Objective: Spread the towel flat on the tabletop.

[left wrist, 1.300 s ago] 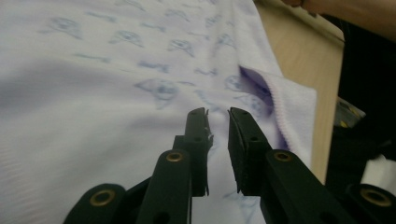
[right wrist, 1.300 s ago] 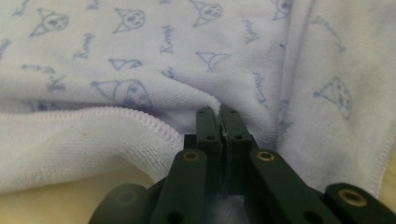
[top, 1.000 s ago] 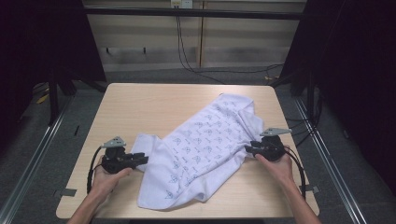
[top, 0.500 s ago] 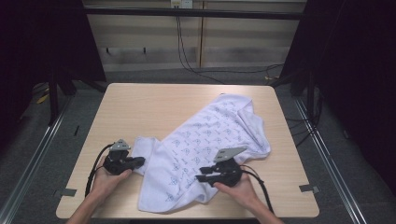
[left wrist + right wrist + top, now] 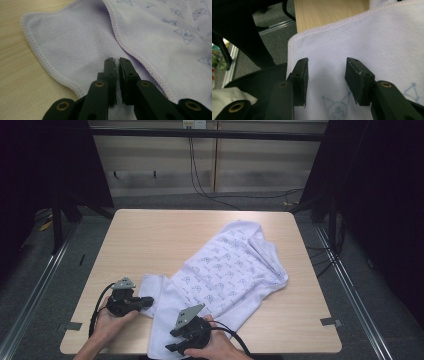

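A pale lilac towel (image 5: 225,270) printed with small blue figures lies diagonally across the wooden table (image 5: 150,235). My left gripper (image 5: 148,301) is at the towel's near-left flap, shut on the cloth; the left gripper view shows the fabric (image 5: 82,47) pinched between the jaws (image 5: 117,61). Over the towel's near corner at the table's front edge hovers my right gripper (image 5: 172,340), held open. In the right gripper view its jaws (image 5: 327,72) stand apart above the towel (image 5: 372,42), near the hemmed corner.
The table's front edge (image 5: 317,12) and the grey floor (image 5: 274,27) beyond it lie past the towel corner. Bare tabletop stretches to the far left (image 5: 140,230) and right (image 5: 305,310). Black cables (image 5: 210,180) hang behind the table.
My right gripper has swept from the towel's right side across to its near corner at the front edge. The left gripper stayed at the left flap, shifting slightly nearer.
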